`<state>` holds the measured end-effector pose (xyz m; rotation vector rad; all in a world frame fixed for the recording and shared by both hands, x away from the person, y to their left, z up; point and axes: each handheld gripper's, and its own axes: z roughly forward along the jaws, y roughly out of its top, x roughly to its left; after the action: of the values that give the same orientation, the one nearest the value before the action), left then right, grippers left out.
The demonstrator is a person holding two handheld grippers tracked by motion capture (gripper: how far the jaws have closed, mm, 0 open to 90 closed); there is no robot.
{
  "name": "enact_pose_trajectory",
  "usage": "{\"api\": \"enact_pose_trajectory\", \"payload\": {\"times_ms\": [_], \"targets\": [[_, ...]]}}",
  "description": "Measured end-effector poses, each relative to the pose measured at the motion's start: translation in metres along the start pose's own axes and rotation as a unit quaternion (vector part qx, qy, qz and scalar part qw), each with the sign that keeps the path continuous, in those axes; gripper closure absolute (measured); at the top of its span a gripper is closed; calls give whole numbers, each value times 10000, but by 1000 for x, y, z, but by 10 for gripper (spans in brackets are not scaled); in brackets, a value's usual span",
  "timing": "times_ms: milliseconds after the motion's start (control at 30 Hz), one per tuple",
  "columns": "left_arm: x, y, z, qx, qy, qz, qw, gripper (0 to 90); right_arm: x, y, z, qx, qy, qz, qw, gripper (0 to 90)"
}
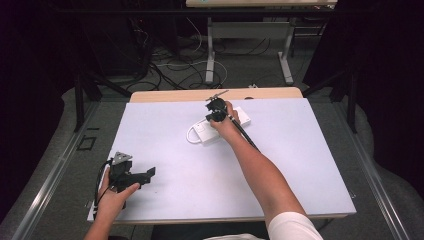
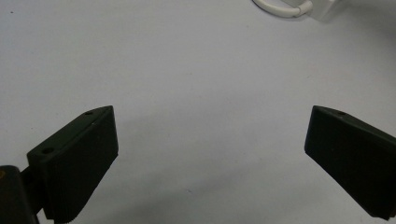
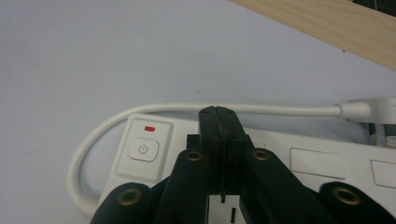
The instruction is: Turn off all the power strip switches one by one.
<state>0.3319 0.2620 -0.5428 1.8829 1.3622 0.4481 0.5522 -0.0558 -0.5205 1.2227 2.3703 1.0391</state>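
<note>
Right gripper view: closed right gripper (image 3: 219, 114) over power strip (image 3: 299, 161).

The white table (image 1: 165, 165) was evenly bright under overhead light; the surroundings stayed dark, shadows were soft, and the close black jaws looked slightly blurred.

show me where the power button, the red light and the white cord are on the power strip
power button (image 3: 144, 150), right gripper view, centre of its key.
red light (image 3: 150, 128), right gripper view, middle of the bar.
white cord (image 3: 280, 110), right gripper view, straight run.

Beyond my white-topped table (image 1: 165, 145) lay grey floor (image 1: 240, 75) strewn with cables (image 1: 170, 67), another desk's legs (image 1: 210, 50), dark surroundings.
</note>
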Motion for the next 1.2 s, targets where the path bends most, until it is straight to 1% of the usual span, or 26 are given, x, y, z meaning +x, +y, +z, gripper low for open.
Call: {"api": "enact_pose_trajectory", "payload": {"times_ms": [33,67,100,200,233,267,300,333,400,433,467,500,533,567,633,667,733,767,800,900,933,1000,1100,1133,1167,1200], "targets": [[0,0,0,6,-7,2,10000,28,-3,0,0,-25,-31,-92,9999,900],[0,0,0,9,-9,2,10000,28,-3,0,0,-34,-66,48,10000,900],[0,0,0,10,-9,2,10000,28,-4,0,-1,-38,-48,49,10000,900],[0,0,0,1,-3,-7,10000,28,-7,0,0,-19,-142,3,9999,900],[0,0,0,-2,0,-11,10000,29,-8,0,0,-10,-143,60,9999,900],[0,0,0,-6,0,-16,10000,28,-8,0,-1,76,-179,82,9998,900],[0,0,0,-1,0,-17,10000,28,-9,-1,0,26,-209,80,9997,900],[0,0,0,2,-5,-11,10000,28,-11,0,-1,191,-254,25,9995,900],[0,0,0,19,-13,7,10000,28,-12,-1,-1,160,-268,41,9995,900],[0,0,0,24,-18,9,10000,28,-12,-1,1,28,-231,64,9997,900],[0,0,0,26,-18,12,10000,28,-13,-1,0,120,-269,53,9996,900],[0,0,0,25,-19,13,10000,29,-12,-1,-1,149,-291,110,9994,900],[0,0,0,21,-18,12,10000,29,-13,-1,1,-5,-281,83,9996,900],[0,0,0,17,-17,11,10000,29,-14,-1,0,87,-290,56,9995,900],[0,0,0,14,-12,2,10000,28,-15,-1,0,126,-308,57,9994,900],[0,-1,0,-29,6,-10,10000,28,-16,-2,0,141,-386,56,9991,900],[0,-1,1,-51,11,-16,10000,29,-17,-2,0,147,-374,99,9991,900],[0,-1,1,-52,10,-15,10000,28,-18,-3,1,144,-404,52,9991,900],[0,0,0,-4,-9,-15,10000,28,-19,-3,1,92,-355,64,9993,900],[0,-1,1,-52,14,-11,10000,28,-19,-3,2,207,-402,57,9990,900],[0,0,0,-17,-1,-3,10000,28,-18,-3,2,251,-404,129,9988,900],[0,0,0,-13,-1,1,10000,28,-19,-5,3,172,-380,108,9991,900],[0,0,0,-54,12,-2,10000,28,-19,-5,3,168,-365,110,9991,900],[0,0,0,-60,10,-8,10000,29,-19,-6,4,54,-336,170,9993,900],[0,-1,0,-72,9,-23,10000,29,-19,-5,3,152,-354,135,9992,900],[0,-1,0,-74,10,-22,10000,29,-20,-5,3,147,-347,138,9992,900]]}}
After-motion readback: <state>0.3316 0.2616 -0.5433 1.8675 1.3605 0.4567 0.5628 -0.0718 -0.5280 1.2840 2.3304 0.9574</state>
